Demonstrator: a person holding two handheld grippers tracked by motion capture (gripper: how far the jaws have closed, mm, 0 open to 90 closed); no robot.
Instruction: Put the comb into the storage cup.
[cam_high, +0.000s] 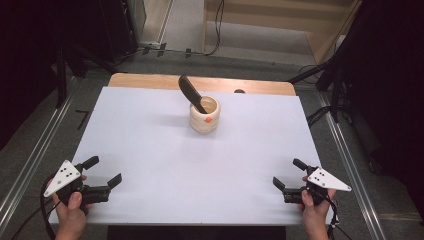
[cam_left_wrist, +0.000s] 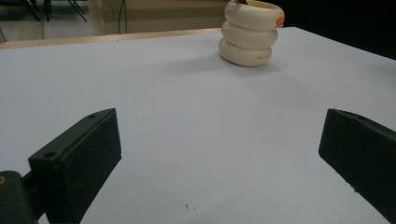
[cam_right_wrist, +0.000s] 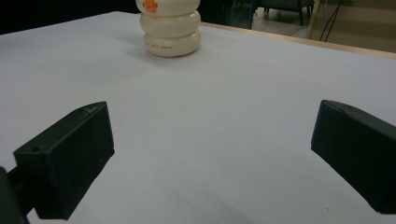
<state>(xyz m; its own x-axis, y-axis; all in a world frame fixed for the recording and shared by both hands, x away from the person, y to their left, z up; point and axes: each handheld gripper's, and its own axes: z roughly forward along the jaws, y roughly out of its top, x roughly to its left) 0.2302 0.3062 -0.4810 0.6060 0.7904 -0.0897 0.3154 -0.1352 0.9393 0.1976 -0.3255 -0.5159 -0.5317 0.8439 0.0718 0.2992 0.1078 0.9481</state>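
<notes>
Leftmost, the left gripper (cam_high: 106, 173) rests at the near edge of the desk (cam_high: 150, 150), held in a hand (cam_high: 70, 210); its jaws are spread wide and grasp nothing, with bare desk surface between them. Ahead of these jaws and somewhat to their right, well apart from them, stands a cream ribbed cup (cam_high: 204, 115) bearing an orange spot on its near side. A black spoon (cam_high: 191, 92) leans in the cup, its handle tilted up and to the left. Seen from the left gripper view, the cup (cam_left_wrist: 250, 35) lies far beyond the jaw tips. Rightmost, the right gripper (cam_high: 289, 175) sits at the near edge, held in a hand (cam_high: 312, 210); its jaws are likewise released and empty. From the right gripper view, the cup (cam_right_wrist: 171, 28) stands far ahead and left of the jaws.
</notes>
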